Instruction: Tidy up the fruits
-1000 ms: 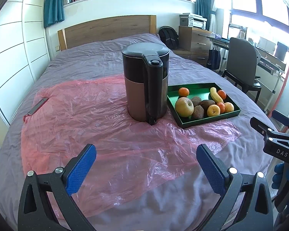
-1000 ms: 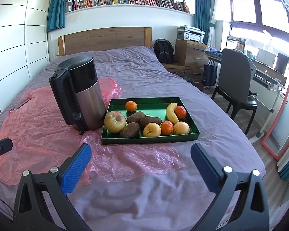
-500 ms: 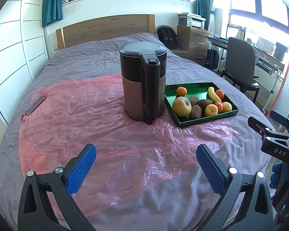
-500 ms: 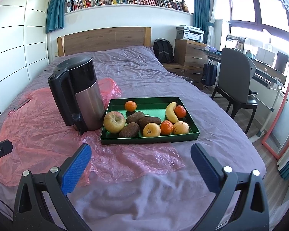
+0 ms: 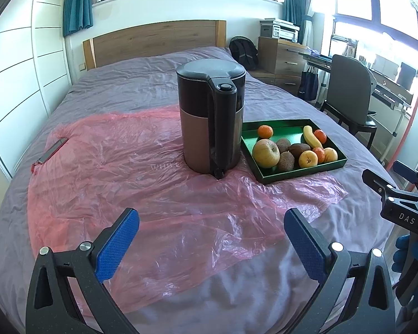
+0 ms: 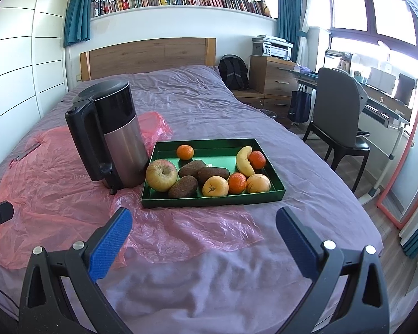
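Right gripper (image 5: 398, 183) reads "DAS", only in left view; pink plastic sheet (image 5: 164, 167) maybe says "WHITE". Both grippers, left gripper (image 5: 209, 239) included, gape empty.

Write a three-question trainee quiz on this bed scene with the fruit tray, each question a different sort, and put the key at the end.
1. True or false: the banana lies inside the green tray.
2. Multiple choice: what stands right beside the tray, on the pink plastic sheet? A) a kettle B) a vase C) a lamp
3. Fill in: the left gripper and right gripper are both ____, holding nothing.

Key
1. True; it rests near the tray's far right corner, next to an orange.
2. A; the kettle stands upright at the tray's left edge, near the apple.
3. Open; each pair of blue pads stands wide apart above the bed.
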The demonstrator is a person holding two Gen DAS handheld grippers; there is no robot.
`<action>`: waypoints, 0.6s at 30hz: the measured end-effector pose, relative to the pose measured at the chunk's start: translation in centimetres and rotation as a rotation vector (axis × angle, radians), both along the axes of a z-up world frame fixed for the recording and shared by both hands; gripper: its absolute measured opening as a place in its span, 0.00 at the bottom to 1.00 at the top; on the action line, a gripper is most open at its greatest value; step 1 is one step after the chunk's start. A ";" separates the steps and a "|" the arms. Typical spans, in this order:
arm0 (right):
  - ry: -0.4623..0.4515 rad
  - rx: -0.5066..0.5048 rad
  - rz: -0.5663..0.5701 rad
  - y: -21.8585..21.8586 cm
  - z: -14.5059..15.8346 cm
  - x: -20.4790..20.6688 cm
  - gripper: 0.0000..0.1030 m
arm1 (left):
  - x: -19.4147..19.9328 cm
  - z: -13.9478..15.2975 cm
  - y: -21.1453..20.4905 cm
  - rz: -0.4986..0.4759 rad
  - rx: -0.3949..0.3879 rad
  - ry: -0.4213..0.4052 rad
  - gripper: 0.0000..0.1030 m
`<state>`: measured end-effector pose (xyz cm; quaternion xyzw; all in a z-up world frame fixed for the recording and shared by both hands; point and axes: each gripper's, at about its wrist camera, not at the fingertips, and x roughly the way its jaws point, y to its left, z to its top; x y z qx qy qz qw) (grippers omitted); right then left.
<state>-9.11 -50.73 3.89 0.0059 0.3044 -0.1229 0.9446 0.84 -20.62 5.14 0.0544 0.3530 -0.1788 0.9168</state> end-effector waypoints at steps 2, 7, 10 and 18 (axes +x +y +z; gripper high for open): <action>0.001 -0.003 0.000 0.0 -0.1 -0.1 1.00 | 0.0 -0.1 0.0 0.001 0.000 0.002 0.99; 0.002 -0.002 -0.001 0.1 -0.1 0.0 1.00 | 0.1 -0.2 0.1 0.001 0.001 0.007 0.99; 0.002 -0.004 -0.004 0.0 -0.1 -0.1 1.00 | 0.1 -0.2 0.1 0.001 0.000 0.007 0.99; 0.002 -0.004 -0.013 -0.3 -0.3 -0.3 1.00 | 0.1 -0.4 0.2 0.005 0.001 0.008 0.99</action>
